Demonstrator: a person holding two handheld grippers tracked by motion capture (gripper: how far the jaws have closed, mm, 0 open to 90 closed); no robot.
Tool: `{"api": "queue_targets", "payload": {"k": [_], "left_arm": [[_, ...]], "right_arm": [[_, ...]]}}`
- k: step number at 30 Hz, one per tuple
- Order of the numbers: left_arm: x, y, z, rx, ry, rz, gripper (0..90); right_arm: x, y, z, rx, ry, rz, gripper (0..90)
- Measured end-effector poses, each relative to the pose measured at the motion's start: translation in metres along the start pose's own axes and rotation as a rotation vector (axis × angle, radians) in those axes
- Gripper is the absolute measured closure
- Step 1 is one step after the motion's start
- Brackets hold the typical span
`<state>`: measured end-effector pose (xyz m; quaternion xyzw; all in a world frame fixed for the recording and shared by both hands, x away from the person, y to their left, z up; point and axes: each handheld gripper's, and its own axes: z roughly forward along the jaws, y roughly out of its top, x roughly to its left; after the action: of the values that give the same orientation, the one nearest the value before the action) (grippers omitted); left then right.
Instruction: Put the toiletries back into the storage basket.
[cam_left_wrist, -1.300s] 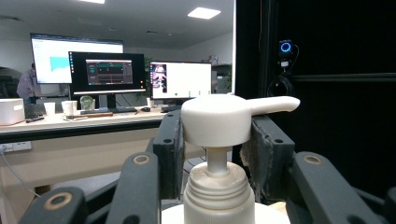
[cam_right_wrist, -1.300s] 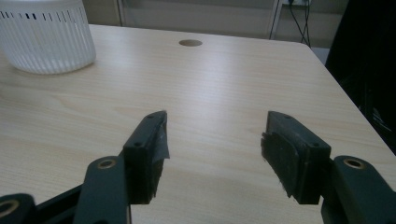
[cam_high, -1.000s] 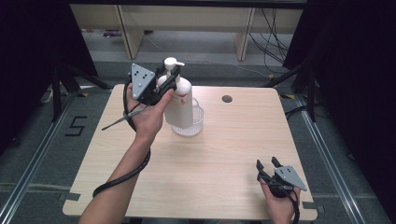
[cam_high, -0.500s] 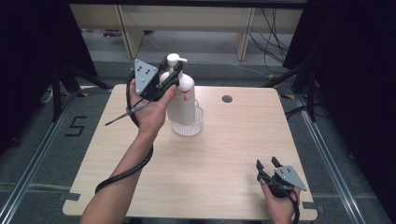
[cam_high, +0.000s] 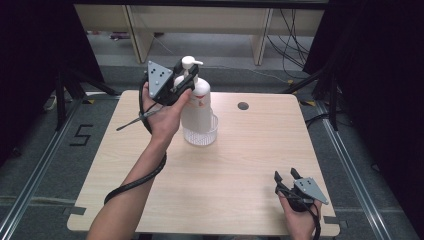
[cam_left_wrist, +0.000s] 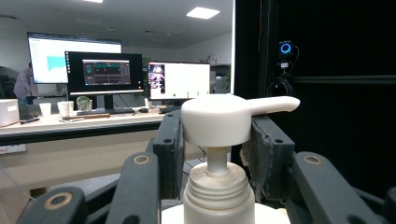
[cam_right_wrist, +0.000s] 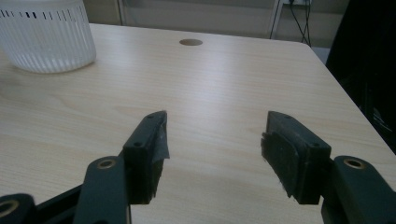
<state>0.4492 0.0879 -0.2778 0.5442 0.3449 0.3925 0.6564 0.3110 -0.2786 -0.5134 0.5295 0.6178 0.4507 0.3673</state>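
Observation:
A white pump bottle (cam_high: 198, 105) with a red label hangs upright, its base still inside a white slotted basket (cam_high: 203, 135) on the wooden table (cam_high: 240, 165). My left gripper (cam_high: 186, 75) is shut on the bottle's pump head (cam_left_wrist: 217, 119), one jaw pressing on each side, with the spout pointing right in the left gripper view. My right gripper (cam_high: 287, 176) rests low near the table's front right corner. It is open, with nothing between its pads (cam_right_wrist: 149, 140), and faces the basket (cam_right_wrist: 46, 35) across bare wood.
A round cable hole (cam_high: 243, 106) sits in the table at the back right. The left gripper's cable (cam_high: 135, 182) trails along the forearm toward the front edge. Shelving and cables stand beyond the far edge. Black curtains flank both sides.
My left gripper has risen with the pump bottle, lifting it partway up out of the basket. The right gripper has stayed still.

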Motion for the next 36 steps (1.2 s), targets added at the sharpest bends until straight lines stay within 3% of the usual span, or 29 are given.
{"api": "queue_targets", "payload": {"k": [2,3,4,8,11,15,24,36], "left_arm": [[0.000,-0.001,0.002,0.001,-0.001,-0.002,59.0],[0.000,-0.001,0.002,0.002,-0.001,-0.001,58.9],[0.000,-0.001,0.003,0.002,0.000,-0.002,58.9],[0.001,-0.002,0.006,0.003,0.002,-0.003,59.0],[0.002,-0.002,0.008,0.006,0.006,0.003,58.9],[0.003,-0.002,0.010,0.004,0.006,0.005,58.9],[0.004,-0.004,0.016,0.007,0.005,0.006,59.0],[0.005,-0.014,0.024,0.024,0.007,0.010,58.9]], "right_arm": [[0.000,0.000,0.000,-0.001,0.000,-0.001,40.5],[-0.002,0.000,0.001,-0.010,0.008,-0.026,40.5],[0.000,0.000,0.000,-0.002,0.002,-0.007,40.5],[-0.001,0.000,0.000,-0.002,0.007,-0.014,40.5],[-0.004,0.000,0.002,-0.024,0.008,-0.041,40.5],[-0.003,0.000,0.001,-0.008,0.007,-0.028,40.5],[-0.004,0.001,0.000,0.003,0.010,-0.049,40.4],[-0.005,0.001,0.001,-0.011,0.016,-0.052,40.4]]}}
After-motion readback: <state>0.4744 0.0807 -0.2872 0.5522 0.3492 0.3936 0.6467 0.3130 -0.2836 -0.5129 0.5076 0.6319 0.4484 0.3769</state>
